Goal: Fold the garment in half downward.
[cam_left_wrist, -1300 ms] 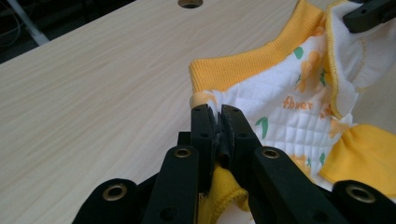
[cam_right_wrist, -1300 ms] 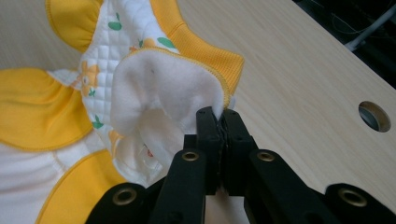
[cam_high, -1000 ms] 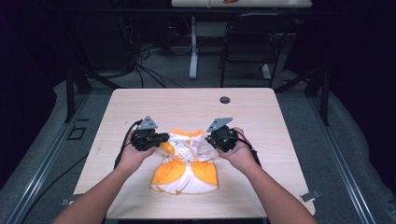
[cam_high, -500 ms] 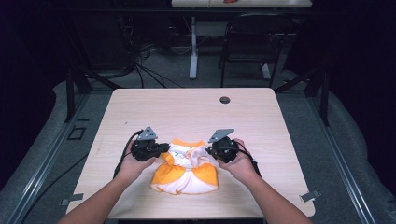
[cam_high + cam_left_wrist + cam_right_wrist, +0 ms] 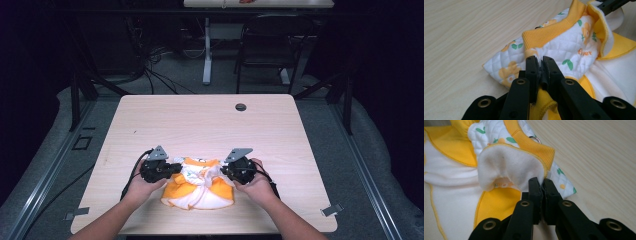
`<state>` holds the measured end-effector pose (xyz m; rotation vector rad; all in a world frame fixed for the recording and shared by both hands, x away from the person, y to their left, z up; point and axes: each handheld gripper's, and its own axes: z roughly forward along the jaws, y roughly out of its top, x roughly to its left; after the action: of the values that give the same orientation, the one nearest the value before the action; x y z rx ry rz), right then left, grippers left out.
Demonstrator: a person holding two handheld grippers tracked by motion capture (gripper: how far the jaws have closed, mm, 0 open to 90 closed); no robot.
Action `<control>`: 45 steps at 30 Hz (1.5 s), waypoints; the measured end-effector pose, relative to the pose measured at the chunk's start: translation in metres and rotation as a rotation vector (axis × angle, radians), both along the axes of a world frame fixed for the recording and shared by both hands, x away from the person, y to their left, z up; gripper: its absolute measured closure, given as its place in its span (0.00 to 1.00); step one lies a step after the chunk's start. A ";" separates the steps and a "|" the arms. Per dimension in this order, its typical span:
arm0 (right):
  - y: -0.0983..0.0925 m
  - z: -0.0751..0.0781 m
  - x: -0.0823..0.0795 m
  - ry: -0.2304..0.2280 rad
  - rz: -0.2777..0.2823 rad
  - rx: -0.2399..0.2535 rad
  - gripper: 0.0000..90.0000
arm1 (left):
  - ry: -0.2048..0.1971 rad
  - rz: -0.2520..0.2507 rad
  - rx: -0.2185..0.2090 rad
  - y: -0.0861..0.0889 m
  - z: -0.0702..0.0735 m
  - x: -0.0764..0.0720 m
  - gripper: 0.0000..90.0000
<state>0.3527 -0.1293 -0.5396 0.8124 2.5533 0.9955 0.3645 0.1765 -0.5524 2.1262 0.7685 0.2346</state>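
My left tongs (image 5: 539,62) and right tongs (image 5: 542,183) each pinch an edge of the yellow-and-white baby garment (image 5: 200,182), which lies bunched on the tabletop (image 5: 200,120) between them, near its front edge.

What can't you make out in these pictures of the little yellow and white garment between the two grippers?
- Garment type: bunched up in the high view; sleeves and hem folded under.
- Small dark thing on the table: too small to tell.
- Orange lettering, left gripper view: blurred.
- Metal ring, right gripper view: half behind the ribbed band.
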 end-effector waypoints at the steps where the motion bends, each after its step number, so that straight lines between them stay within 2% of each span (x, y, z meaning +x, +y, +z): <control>1: 0.000 -0.001 -0.001 0.003 -0.001 0.000 0.95 | 0.002 -0.003 -0.003 0.001 0.000 0.000 0.93; 4: -0.001 -0.001 -0.003 0.006 -0.003 0.018 0.93 | 0.009 0.004 -0.014 0.002 0.001 -0.002 0.91; 8: -0.002 0.004 -0.007 0.014 -0.002 0.049 0.84 | 0.021 0.001 -0.037 0.004 0.007 -0.005 0.86; 10: -0.004 0.008 -0.010 0.018 0.005 0.073 0.79 | 0.022 -0.007 -0.040 0.004 0.012 -0.007 0.80; 15: -0.011 0.018 -0.011 0.009 -0.003 0.097 0.73 | 0.003 0.006 -0.052 0.007 0.026 -0.007 0.73; 17: -0.014 0.023 -0.010 0.005 -0.013 0.125 0.72 | -0.001 0.018 -0.058 0.009 0.031 -0.004 0.72; 18: -0.015 0.026 -0.009 0.001 -0.021 0.138 0.72 | -0.005 0.024 -0.062 0.010 0.033 -0.002 0.72; 20: -0.017 0.030 -0.006 -0.007 -0.037 0.146 0.79 | -0.008 0.039 -0.054 0.010 0.036 0.004 0.78; 23: -0.016 0.032 0.004 -0.005 -0.065 0.136 0.94 | 0.021 0.060 -0.045 0.008 0.034 0.014 0.91; 25: -0.013 0.029 0.013 0.010 -0.078 0.130 1.00 | 0.049 0.076 -0.038 0.005 0.028 0.021 0.99; 27: -0.008 0.024 0.021 0.028 -0.089 0.123 1.00 | 0.078 0.091 -0.038 0.002 0.022 0.026 1.00; 29: -0.003 0.018 0.027 0.043 -0.095 0.105 1.00 | 0.090 0.095 -0.041 -0.001 0.018 0.029 1.00; 31: 0.001 0.012 0.032 0.059 -0.098 0.091 1.00 | 0.101 0.089 -0.037 -0.005 0.015 0.030 1.00; 34: 0.005 0.006 0.036 0.089 -0.089 0.099 1.00 | 0.107 0.071 -0.031 -0.009 0.015 0.029 1.00; 39: 0.008 0.011 0.025 0.094 -0.042 0.108 1.00 | 0.098 0.029 -0.026 -0.006 0.023 0.020 1.00; 45: 0.007 0.024 0.003 0.076 0.017 0.129 1.00 | 0.092 -0.030 -0.048 -0.003 0.036 -0.002 1.00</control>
<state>0.3554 -0.1223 -0.5160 0.8806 2.5847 1.1660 0.3629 0.1739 -0.5164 2.1134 0.7870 0.1021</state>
